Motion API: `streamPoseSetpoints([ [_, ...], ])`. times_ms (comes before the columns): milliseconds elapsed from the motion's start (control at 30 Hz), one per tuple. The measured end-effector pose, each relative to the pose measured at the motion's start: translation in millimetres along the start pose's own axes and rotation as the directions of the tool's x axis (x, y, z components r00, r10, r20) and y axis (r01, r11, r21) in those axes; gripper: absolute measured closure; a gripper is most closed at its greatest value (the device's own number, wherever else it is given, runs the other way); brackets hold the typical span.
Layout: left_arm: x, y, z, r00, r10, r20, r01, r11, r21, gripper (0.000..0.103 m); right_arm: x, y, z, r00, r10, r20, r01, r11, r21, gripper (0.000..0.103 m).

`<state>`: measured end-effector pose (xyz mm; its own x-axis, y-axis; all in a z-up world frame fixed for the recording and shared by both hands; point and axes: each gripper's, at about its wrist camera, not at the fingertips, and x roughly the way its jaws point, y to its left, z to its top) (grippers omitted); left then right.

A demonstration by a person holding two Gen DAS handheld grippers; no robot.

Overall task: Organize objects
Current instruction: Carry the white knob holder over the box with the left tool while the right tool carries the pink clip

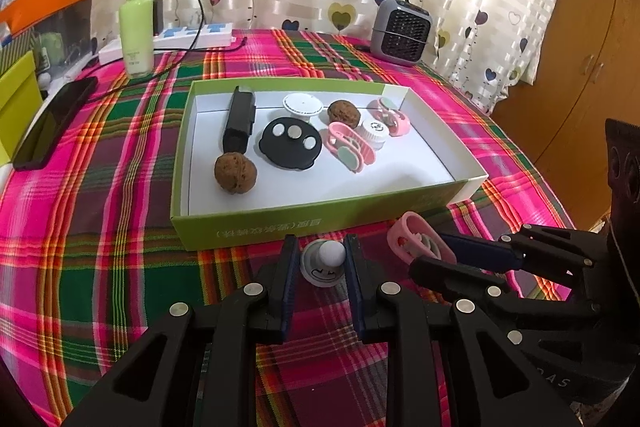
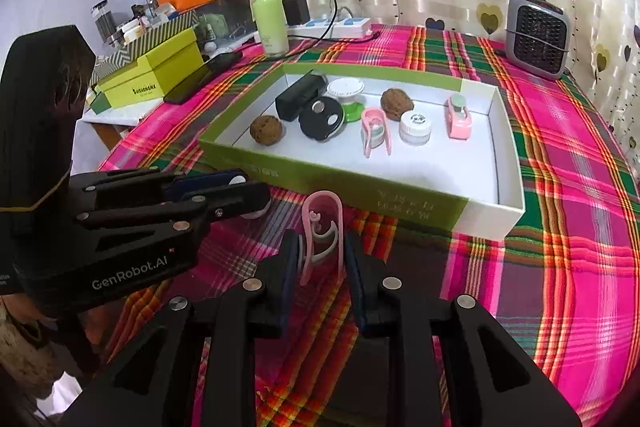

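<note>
A plaid cloth [image 1: 100,207] in pink, green and maroon covers the table. On it sits a shallow green box [image 1: 280,227] with a white floor, open at the top. Inside lie a black case [image 1: 240,123], a black disc [image 1: 290,145], 2 walnuts [image 1: 235,173], a white lid [image 1: 303,105], a small white jar [image 1: 374,133] and 2 pink clips [image 1: 350,147]. In front of the box, both grippers point down at the cloth, side by side. The left gripper [image 1: 322,259] is nearly closed, its pads against a small white knob [image 1: 332,254] standing on a grey base, possibly a little stand. The right gripper [image 2: 322,257] is nearly closed on a third pink clip [image 2: 324,231], held upright just above the cloth.
</note>
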<state>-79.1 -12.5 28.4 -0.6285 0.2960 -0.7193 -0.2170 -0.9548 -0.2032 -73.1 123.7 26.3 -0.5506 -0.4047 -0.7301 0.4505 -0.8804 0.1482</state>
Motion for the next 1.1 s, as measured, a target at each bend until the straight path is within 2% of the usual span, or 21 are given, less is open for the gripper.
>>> streamPoseSetpoints([
  [667,-8.0,-13.9,27.7,0.999,-0.022,0.041,0.022,1.0,0.012,0.082,-19.2,-22.6,18.2,0.998,-0.003,0.055,0.0,0.999,0.049,0.079],
  [1100,12.5,-8.8,50.6,0.998,-0.044,0.033,0.045,0.999,-0.013,0.082,-11.6,-47.4,39.6,0.998,-0.019,0.055,0.015,0.997,0.077,0.079],
])
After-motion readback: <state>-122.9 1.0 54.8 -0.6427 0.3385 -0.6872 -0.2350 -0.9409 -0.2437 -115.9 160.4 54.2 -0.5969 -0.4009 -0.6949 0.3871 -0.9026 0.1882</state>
